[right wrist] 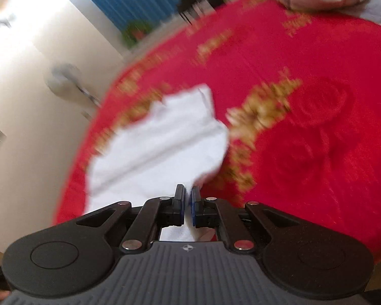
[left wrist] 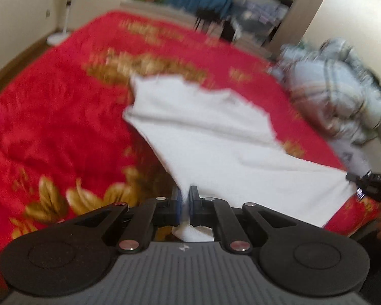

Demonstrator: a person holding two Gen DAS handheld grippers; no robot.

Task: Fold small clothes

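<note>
Left claw (left wrist: 185, 204) clamped on near corner of small white knit garment (left wrist: 203, 137); right claw (right wrist: 188, 204) pinching opposite corner. Garment hangs lifted over red gold-flowered bedspread (left wrist: 50, 117). Advice: keep near edge taut, claws level, lay far edge first.

Motion blur smears the white garment (left wrist: 216, 139) edges and the bed cover (left wrist: 50, 114) pattern. Shelf contents (left wrist: 261, 12) at 1 o'clock unreadable. Right tongs (left wrist: 368, 185) cut off at 3 o'clock.
</note>
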